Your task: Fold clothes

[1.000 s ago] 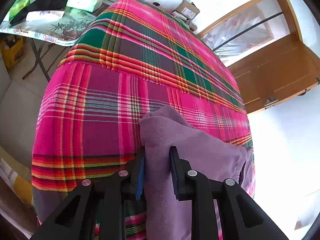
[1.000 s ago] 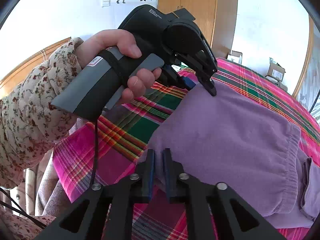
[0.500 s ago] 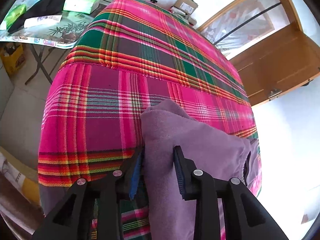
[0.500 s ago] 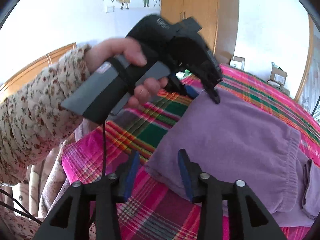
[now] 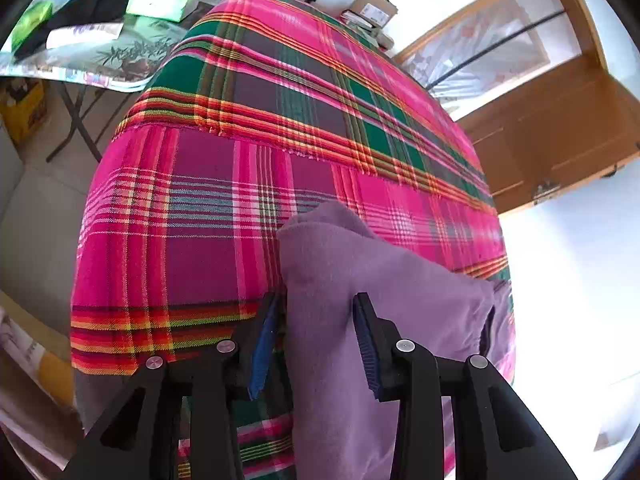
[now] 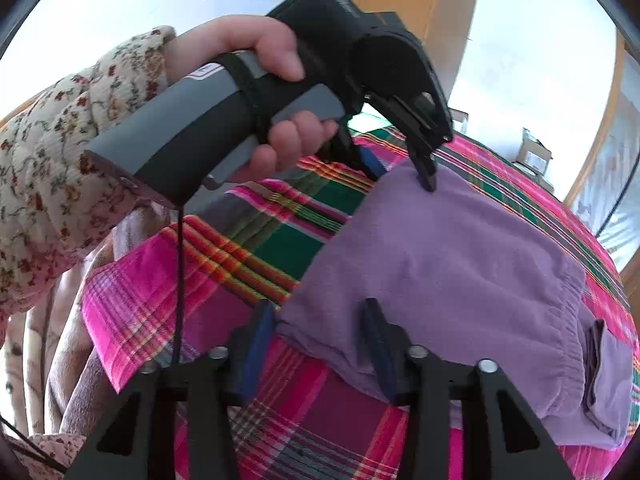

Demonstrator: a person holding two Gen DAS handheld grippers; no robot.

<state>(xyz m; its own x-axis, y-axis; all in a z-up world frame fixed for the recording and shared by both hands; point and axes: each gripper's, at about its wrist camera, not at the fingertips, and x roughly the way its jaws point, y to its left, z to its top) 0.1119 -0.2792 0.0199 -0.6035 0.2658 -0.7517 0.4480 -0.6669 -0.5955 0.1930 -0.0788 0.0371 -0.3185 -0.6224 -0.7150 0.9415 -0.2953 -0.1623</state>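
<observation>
A purple garment [image 5: 360,272] lies folded on the pink plaid bedspread [image 5: 208,216]. My left gripper [image 5: 316,336] is open, its fingers standing either side of one corner of the cloth. In the right wrist view the same purple garment [image 6: 460,264] spreads flat, its elastic waistband to the right. My right gripper [image 6: 320,340] is open over the near corner, with cloth lying loose between its fingers. The left gripper [image 6: 400,174] touches down at the garment's far corner, held by a hand [image 6: 256,44] in a floral sleeve.
A side table [image 5: 120,60] with boxes and papers stands beyond the bed's left edge. Cardboard boxes [image 5: 374,8] sit at the far end by the wall. A wooden door [image 5: 560,120] is on the right. The bed's near edge drops off at the left [image 6: 100,320].
Both grippers have opened: the left jaws widened off the purple cloth, and the right jaws went from shut to wide apart. The garment stays flat on the bed.
</observation>
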